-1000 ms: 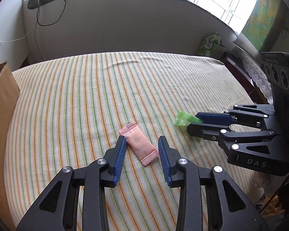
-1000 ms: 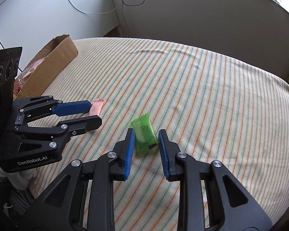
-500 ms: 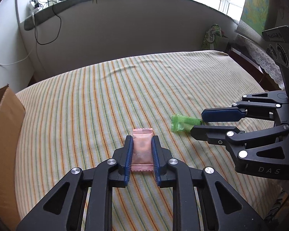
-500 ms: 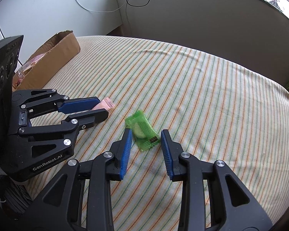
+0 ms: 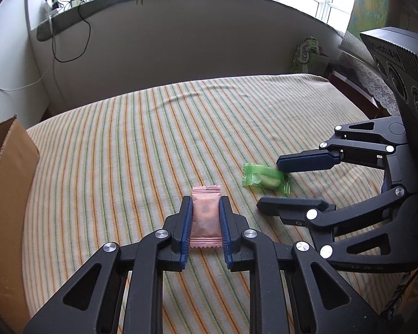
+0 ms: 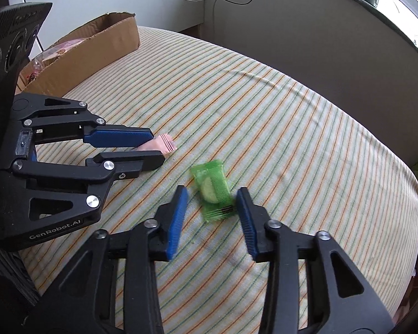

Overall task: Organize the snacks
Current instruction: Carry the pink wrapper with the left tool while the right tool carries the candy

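My left gripper (image 5: 205, 203) is shut on a pink snack packet (image 5: 206, 217), held lengthwise between its blue pads just above the striped cloth. In the right wrist view the left gripper (image 6: 153, 147) shows with the packet's end (image 6: 164, 146) sticking out. A green snack packet (image 6: 213, 193) lies on the cloth between the open jaws of my right gripper (image 6: 211, 194), touching neither pad. In the left wrist view the green packet (image 5: 264, 178) lies between the fingers of the right gripper (image 5: 267, 185).
An open cardboard box (image 6: 97, 47) with pink packets inside stands at the table's left edge; its wall also shows in the left wrist view (image 5: 5, 194). The striped tablecloth (image 5: 153, 128) covers the table. A wall and windowsill run behind.
My left gripper closed on the pink packet and lifted it slightly. My right gripper opened wider, and the green packet now lies loose between its jaws.
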Available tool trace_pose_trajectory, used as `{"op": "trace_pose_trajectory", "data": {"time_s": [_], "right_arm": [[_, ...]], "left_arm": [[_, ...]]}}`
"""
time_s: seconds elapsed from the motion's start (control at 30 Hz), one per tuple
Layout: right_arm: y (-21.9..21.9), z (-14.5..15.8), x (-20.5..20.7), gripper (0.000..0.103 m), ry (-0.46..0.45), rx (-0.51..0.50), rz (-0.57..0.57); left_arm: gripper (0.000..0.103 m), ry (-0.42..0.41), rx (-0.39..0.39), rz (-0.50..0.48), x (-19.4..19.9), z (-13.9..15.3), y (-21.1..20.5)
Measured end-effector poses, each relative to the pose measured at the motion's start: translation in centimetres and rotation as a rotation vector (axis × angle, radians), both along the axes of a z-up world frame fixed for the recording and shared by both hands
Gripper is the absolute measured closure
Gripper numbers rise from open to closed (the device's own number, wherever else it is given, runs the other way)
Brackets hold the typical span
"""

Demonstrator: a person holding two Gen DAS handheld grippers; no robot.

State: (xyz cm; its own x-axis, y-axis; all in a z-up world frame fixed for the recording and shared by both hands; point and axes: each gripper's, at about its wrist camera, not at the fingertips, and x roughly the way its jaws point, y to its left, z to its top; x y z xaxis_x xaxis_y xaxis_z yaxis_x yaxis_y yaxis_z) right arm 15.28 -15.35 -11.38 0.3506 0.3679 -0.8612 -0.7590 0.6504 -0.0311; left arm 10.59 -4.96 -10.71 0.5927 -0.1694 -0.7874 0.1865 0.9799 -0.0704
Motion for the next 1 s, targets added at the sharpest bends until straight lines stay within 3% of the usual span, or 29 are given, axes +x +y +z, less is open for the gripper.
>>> {"op": "trace_pose_trajectory", "data": {"time_s": [0.27, 0.6, 1.0], "right_arm": [[-0.4, 0.7, -0.5, 0.078, -0.012, 0.031, -0.045], [0.0, 5.0, -2.2, 0.078, -0.09, 0.071, -0.061], [5.2, 8.9, -4.4, 0.078, -0.134, 0.133, -0.015]], "left_arm": [[0.086, -0.026, -0.002, 0.013, -0.6, 0.6, 0.4], [0.086, -0.116, -0.047, 0.056, -2.3, 3.9, 3.1], [0.086, -0.247, -0.09, 0.151, -5.7, 7.8, 9.1]]}}
